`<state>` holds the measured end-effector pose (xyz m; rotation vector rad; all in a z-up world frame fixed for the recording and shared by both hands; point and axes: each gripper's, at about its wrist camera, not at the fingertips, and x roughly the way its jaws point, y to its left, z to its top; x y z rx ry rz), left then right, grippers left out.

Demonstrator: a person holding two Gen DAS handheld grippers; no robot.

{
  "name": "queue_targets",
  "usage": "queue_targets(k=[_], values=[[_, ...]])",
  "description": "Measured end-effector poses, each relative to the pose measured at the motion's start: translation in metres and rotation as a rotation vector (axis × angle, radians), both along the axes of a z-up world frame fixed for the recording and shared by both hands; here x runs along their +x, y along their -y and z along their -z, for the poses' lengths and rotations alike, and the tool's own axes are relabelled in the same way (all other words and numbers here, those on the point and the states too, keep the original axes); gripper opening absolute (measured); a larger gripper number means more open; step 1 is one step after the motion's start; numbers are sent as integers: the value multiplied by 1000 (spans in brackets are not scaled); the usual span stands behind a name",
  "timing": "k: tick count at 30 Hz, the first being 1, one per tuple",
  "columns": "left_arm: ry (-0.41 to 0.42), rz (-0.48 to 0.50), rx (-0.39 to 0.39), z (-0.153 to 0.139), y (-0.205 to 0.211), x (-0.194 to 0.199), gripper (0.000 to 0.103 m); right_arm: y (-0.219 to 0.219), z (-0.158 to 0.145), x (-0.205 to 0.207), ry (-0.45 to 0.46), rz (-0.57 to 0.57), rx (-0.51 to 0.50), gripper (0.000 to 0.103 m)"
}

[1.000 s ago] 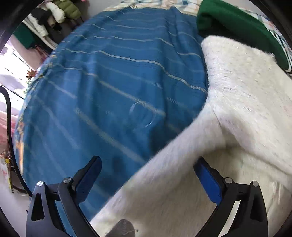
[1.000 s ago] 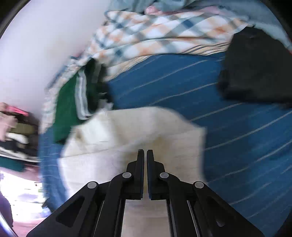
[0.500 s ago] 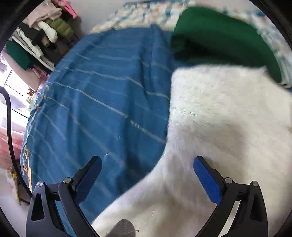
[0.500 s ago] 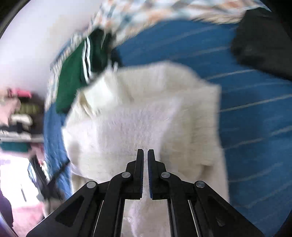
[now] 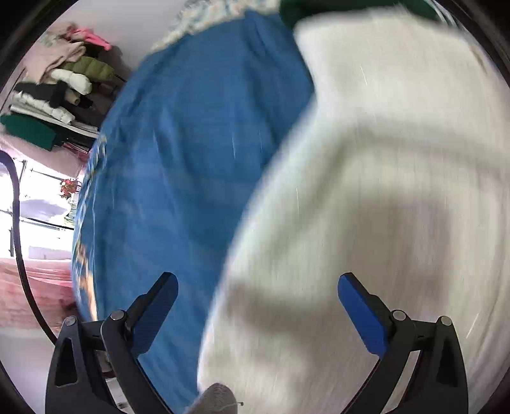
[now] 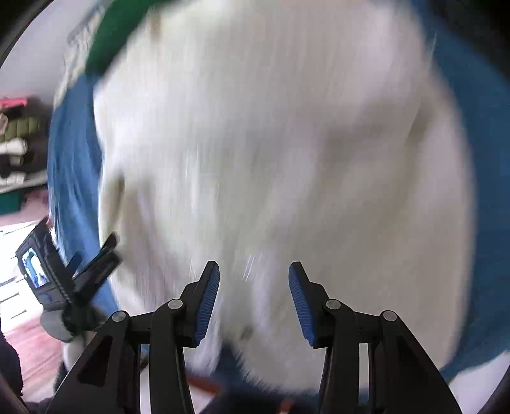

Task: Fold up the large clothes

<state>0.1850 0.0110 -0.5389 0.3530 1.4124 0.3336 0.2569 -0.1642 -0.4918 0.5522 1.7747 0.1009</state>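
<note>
**White garment lying on blue bed cover, both grippers parted**

Left wrist view: the left gripper [image 5: 256, 305] is hovering with its fingers spread wide, holding nothing. The white fleecy garment [image 5: 366, 197] is lying on the blue bedspread [image 5: 178, 159], filling the right half of a blurred frame. A green garment [image 5: 318, 9] is showing at the top edge. Stacked clothes [image 5: 54, 89] are sitting on shelving at far left.

Right wrist view: the right gripper [image 6: 254, 296] is positioned over the garment's near edge, fingers parted and empty. The left gripper is showing at lower left, beside the garment.
</note>
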Motion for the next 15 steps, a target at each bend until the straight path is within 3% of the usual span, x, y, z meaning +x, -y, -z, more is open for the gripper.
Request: queue_targets(k=[2, 4, 5, 6, 8, 12, 15], values=[[-51, 15, 16, 17, -5, -25, 103, -36, 35, -34, -111, 3, 31, 48], [-2, 22, 22, 21, -7, -43, 103, -59, 63, -53, -185, 15, 42, 45], [13, 19, 22, 19, -6, -44, 103, -71, 72, -61, -181, 21, 11, 25], [20, 12, 19, 21, -8, -43, 103, -75, 72, -64, -158, -1, -52, 16], [18, -14, 0, 27, -13, -39, 103, -84, 71, -64, -143, 18, -109, 15], [37, -35, -20, 25, -10, -38, 103, -109, 47, -59, -100, -30, -52, 14], [91, -10, 14, 23, -4, -46, 103, -130, 38, -58, -75, -105, -46, 14]])
